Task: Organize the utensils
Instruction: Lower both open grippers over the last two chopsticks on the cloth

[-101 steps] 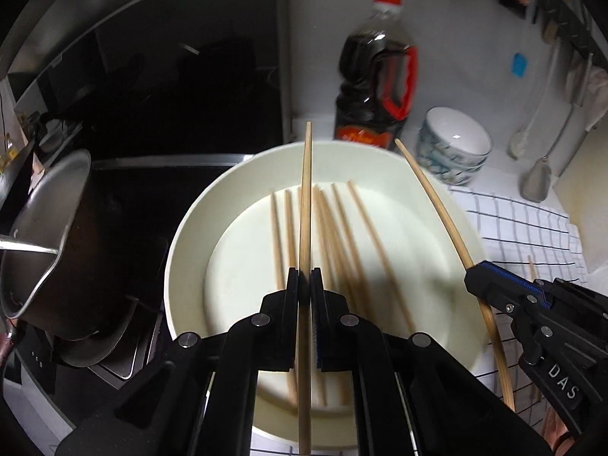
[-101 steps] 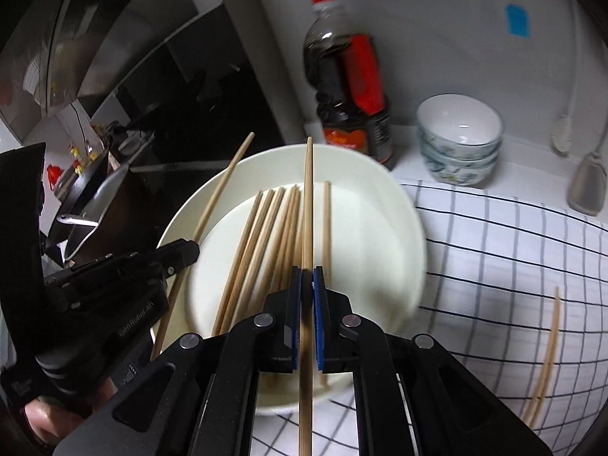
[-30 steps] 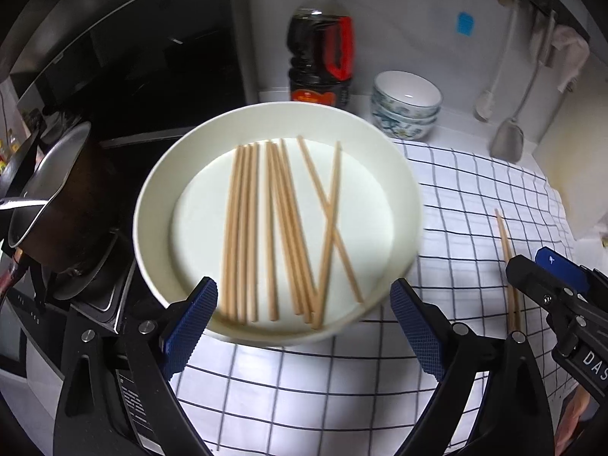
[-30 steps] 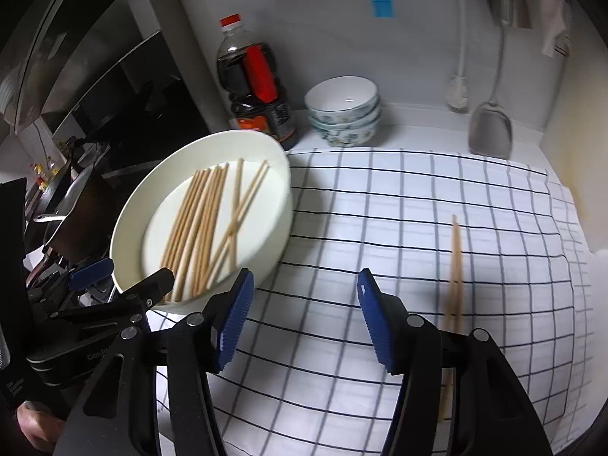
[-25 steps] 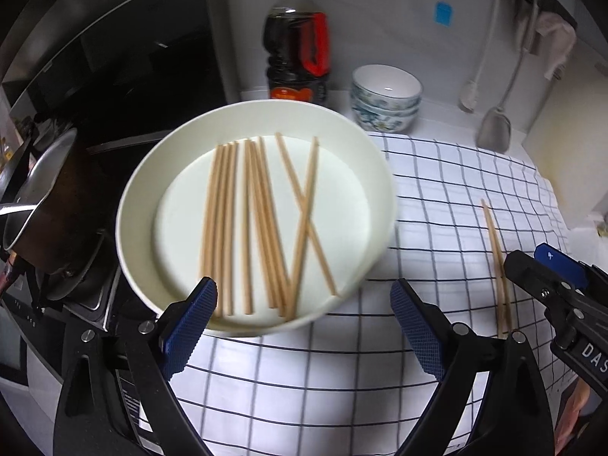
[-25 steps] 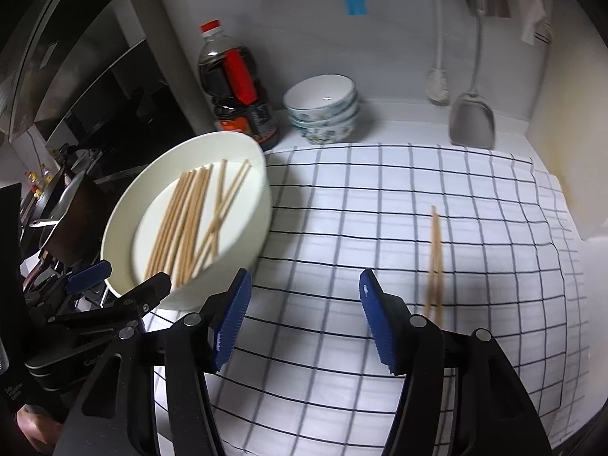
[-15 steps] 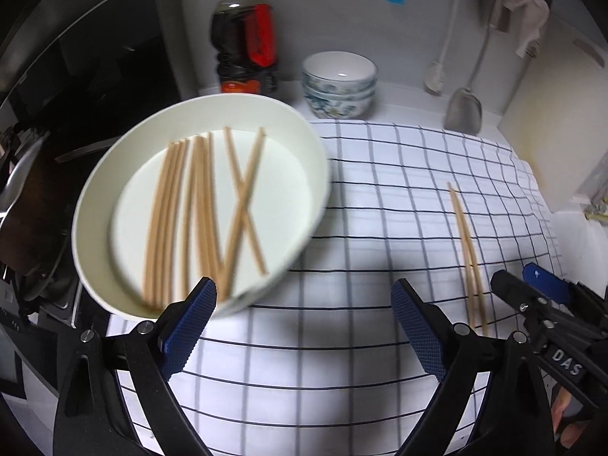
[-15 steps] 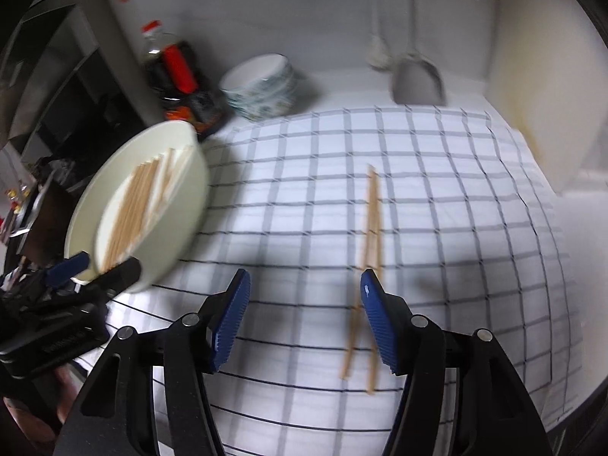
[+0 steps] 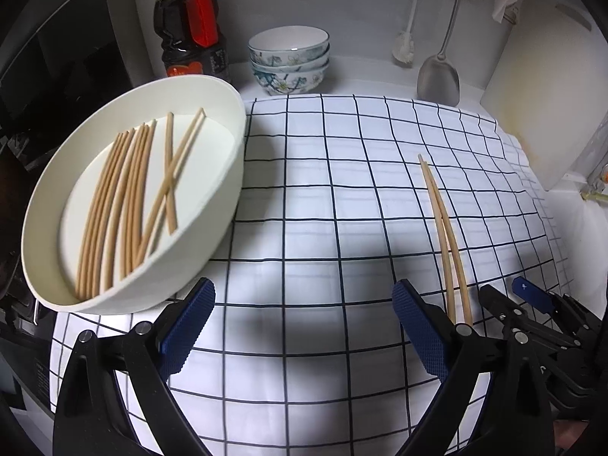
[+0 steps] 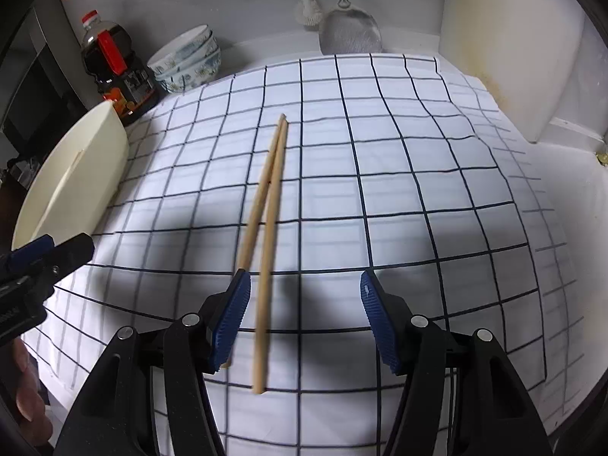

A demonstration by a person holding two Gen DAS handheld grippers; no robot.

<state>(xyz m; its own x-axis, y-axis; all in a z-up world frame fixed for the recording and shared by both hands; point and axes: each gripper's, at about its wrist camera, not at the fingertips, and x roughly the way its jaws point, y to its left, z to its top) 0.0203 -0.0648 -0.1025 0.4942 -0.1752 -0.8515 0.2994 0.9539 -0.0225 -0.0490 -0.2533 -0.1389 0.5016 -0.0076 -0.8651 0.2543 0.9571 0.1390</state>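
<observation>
Bamboo-pale, thin and round in section: two chopsticks [image 10: 270,205] side by side on the checked cloth [image 10: 399,190], far tips touching, near ends slightly splayed. Right gripper [image 10: 302,317] wide open and empty, hovering low over the pair's near ends, one stick between the ribbed blue pads [image 10: 230,317], the other partly hidden behind the left pad. Left gripper [image 9: 304,332] likewise spread wide, holding nothing, over bare cloth between the white dish [image 9: 228,174] and the pair. Remaining chopsticks [image 9: 129,197] heaped lengthwise in that smooth, deep-walled dish, two crossed over the rest. Likely trouble: jaws closing on one stick only and flicking its twin aside; smooth round sticks rolling or scissoring under the pinch; soft, faintly rumpled cloth snagged by a pad and dragged along; both grippers crowding the same pair and knocking together. Glossy stacked bowls [image 9: 288,59] and dark sauce bottle [image 9: 190,26] well clear behind.
</observation>
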